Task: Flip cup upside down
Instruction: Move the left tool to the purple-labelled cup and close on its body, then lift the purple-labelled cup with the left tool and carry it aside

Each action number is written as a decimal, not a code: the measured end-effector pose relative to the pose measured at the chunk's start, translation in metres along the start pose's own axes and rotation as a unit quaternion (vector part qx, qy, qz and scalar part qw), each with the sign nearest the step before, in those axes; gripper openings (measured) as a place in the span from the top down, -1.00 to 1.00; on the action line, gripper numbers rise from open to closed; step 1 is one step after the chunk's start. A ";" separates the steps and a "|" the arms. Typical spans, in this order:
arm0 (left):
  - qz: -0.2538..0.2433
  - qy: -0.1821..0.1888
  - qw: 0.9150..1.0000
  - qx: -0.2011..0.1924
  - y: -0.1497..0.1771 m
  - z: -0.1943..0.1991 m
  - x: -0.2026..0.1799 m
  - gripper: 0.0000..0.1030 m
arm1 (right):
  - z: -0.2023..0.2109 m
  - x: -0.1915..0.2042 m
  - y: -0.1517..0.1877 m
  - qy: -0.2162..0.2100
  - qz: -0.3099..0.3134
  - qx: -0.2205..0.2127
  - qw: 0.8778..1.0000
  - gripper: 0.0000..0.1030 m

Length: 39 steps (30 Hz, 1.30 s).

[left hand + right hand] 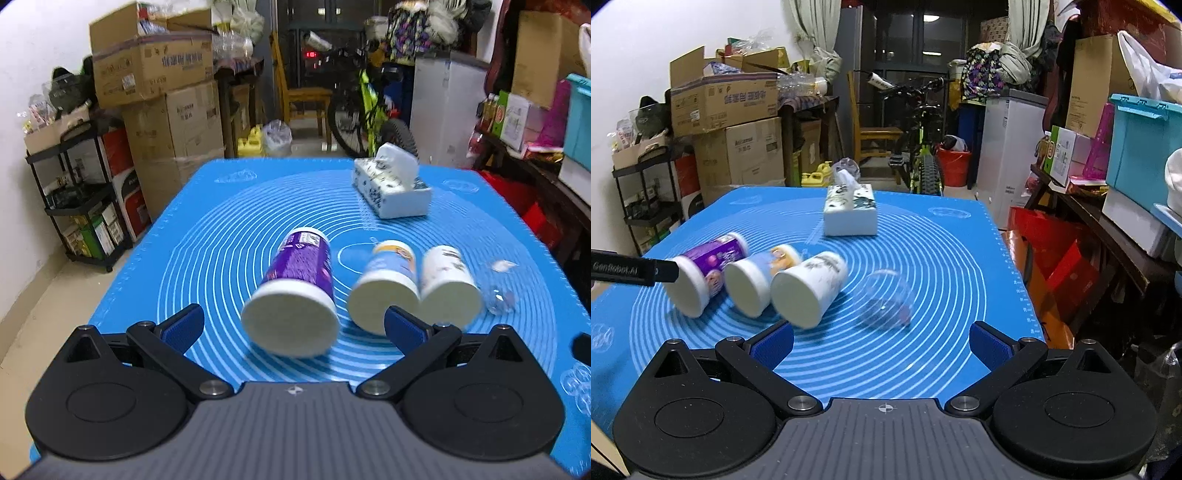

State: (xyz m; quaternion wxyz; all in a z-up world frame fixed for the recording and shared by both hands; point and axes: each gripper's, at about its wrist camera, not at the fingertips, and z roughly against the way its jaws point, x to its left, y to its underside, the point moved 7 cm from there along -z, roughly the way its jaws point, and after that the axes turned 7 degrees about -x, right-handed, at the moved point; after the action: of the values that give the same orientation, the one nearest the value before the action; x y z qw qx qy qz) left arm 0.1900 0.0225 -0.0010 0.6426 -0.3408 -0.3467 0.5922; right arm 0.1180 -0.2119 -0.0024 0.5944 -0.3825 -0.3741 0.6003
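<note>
Three paper cups stand upside down in a row on the blue mat (221, 229): a purple cup (295, 288) on the left, a light blue and orange cup (388, 284) in the middle, a white patterned cup (448, 284) on the right. A clear plastic cup (498, 284) stands to their right. In the right wrist view they show as the purple cup (701, 273), blue cup (753, 277), white cup (809, 288) and clear cup (886, 299). My left gripper (293, 325) is open, just in front of the purple cup. My right gripper (881, 345) is open and empty, in front of the clear cup.
A white tissue box (391, 184) stands at the far side of the mat; it also shows in the right wrist view (851, 214). Cardboard boxes (159, 74), a black shelf (81, 192), a bicycle (369, 110) and a cluttered side table (1108, 221) surround the table.
</note>
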 end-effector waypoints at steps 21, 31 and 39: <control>-0.030 0.014 0.994 0.102 0.009 -0.083 0.002 -0.51 | -0.039 -0.019 0.005 0.003 -0.010 0.021 1.000 -0.95; -0.033 0.010 0.996 0.083 0.010 -0.063 0.006 -0.47 | -0.033 -0.018 0.004 0.000 -0.010 0.017 1.000 -0.95; -0.020 0.012 0.998 0.056 0.012 -0.022 0.002 -0.47 | -0.015 -0.016 0.003 -0.007 -0.012 0.010 1.000 -0.95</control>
State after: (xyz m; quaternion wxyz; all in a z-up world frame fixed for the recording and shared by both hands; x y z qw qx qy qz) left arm 0.2022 0.0251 -0.0223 0.6765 -0.3043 -0.3119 0.5937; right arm 0.1300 -0.2276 -0.0114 0.6031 -0.3674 -0.3768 0.5995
